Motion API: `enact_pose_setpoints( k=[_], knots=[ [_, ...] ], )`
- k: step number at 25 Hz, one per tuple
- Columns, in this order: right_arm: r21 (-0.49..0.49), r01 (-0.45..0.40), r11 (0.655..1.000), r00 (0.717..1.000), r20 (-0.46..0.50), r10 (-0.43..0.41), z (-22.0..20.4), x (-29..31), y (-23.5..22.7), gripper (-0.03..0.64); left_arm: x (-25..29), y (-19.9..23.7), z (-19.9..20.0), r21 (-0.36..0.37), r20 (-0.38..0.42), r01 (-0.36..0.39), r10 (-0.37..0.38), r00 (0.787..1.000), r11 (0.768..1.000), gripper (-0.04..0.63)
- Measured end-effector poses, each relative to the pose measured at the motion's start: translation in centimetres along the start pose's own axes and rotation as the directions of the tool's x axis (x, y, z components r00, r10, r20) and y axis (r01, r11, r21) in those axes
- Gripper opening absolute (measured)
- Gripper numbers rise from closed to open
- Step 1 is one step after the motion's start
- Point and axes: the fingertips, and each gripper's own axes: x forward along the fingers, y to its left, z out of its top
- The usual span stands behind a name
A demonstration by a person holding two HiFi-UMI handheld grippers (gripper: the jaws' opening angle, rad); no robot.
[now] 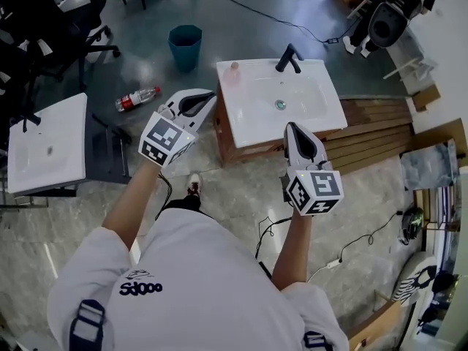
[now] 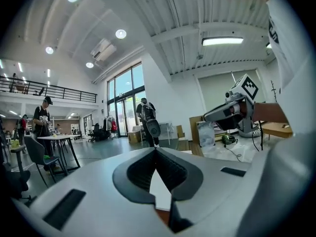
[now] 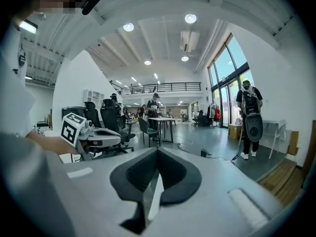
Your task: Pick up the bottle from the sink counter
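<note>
Now, left gripper [image 1: 210, 94] and right gripper [image 1: 290, 126], jaws pressed together and empty, hovering near the white sink counter [image 1: 252, 117].

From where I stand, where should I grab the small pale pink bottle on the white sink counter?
Probably around its body, jaws level, from the front left: the small pale pink bottle stands upright at the back left corner of the white sink counter, clear of the black faucet.

Bright ceiling lamps [image 3: 190, 18], sharp pictures, fisheye-warped edges.
</note>
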Motion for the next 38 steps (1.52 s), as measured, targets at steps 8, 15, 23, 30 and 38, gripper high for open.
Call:
enact_pose_setpoints(
  k=[8, 15, 23, 30, 38],
  knots=[
    [-0.013, 0.019, 1.0, 1.0, 0.015, -0.019, 1.1, 7.0, -1.6, 0.009, 5.0, 6.0, -2.2, -0.044, -0.045, 0.053, -0.055, 0.997, 0.998, 0.005],
    [-0.026, 0.043, 0.999, 0.999, -0.005, -0.043, 0.7, 11.7, -2.5, 0.009, 8.4, 9.5, -5.5, -0.099, -0.134, 0.083, -0.096, 0.986, 0.992, 0.006],
    [-0.024, -0.008, 1.0, 0.997, -0.077, 0.006, -0.9, 15.2, -4.3, 0.01, 12.3, 10.2, -7.9, -0.161, -0.183, 0.091, -0.12, 0.976, 0.983, 0.005],
    [-0.039, -0.101, 0.994, 0.987, -0.131, 0.095, -2.0, 17.3, -6.4, 0.009, 14.9, 10.0, -9.4, -0.207, -0.215, 0.053, -0.099, 0.972, 0.977, 0.006],
    [0.012, -0.148, 0.989, 0.973, -0.179, 0.147, -4.2, 19.2, -9.3, 0.009, 18.0, 10.4, -11.6, -0.201, -0.289, -0.03, -0.03, 0.957, 0.979, 0.052]
  ],
)
